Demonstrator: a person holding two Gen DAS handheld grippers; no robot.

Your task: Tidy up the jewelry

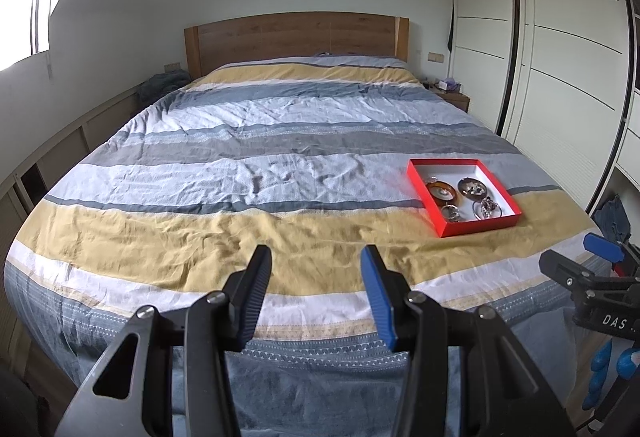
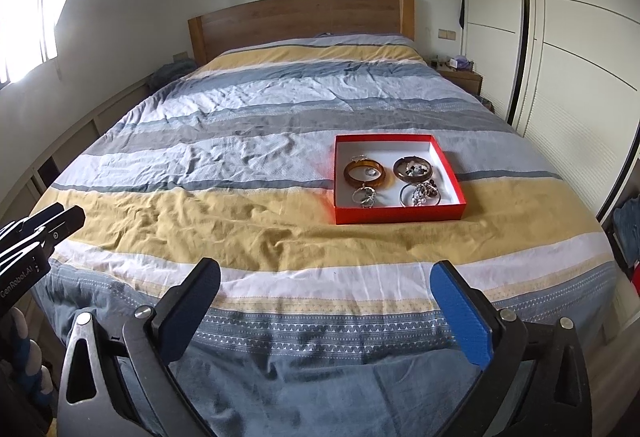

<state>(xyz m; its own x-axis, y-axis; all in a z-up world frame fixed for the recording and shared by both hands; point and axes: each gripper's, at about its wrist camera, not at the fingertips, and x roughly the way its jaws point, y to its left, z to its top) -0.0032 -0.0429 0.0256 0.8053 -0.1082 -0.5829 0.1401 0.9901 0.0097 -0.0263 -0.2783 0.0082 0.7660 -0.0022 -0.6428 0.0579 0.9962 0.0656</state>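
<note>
A shallow red box (image 2: 400, 215) with a white inside lies on the striped bedspread (image 2: 240, 221), ahead and right of centre. In it sit an amber bangle (image 2: 348, 175), a dark brown bangle (image 2: 398, 169) with small pieces inside, and two clusters of silver jewelry (image 2: 364, 196) (image 2: 422, 195). My right gripper (image 2: 326, 271) hangs wide open over the foot of the bed, short of the box, with nothing between its fingers. My left gripper (image 1: 316, 257) is open and empty too. In the left wrist view the red box (image 1: 480, 227) lies far to its right, and the right gripper (image 1: 580, 265) shows at the right edge.
The bed fills both views, with a wooden headboard (image 2: 300, 17) at the far end. White wardrobe doors (image 2: 580, 57) run along the right side and a small nightstand (image 2: 460, 75) stands beside the headboard. A bright window (image 2: 24, 17) is on the left wall.
</note>
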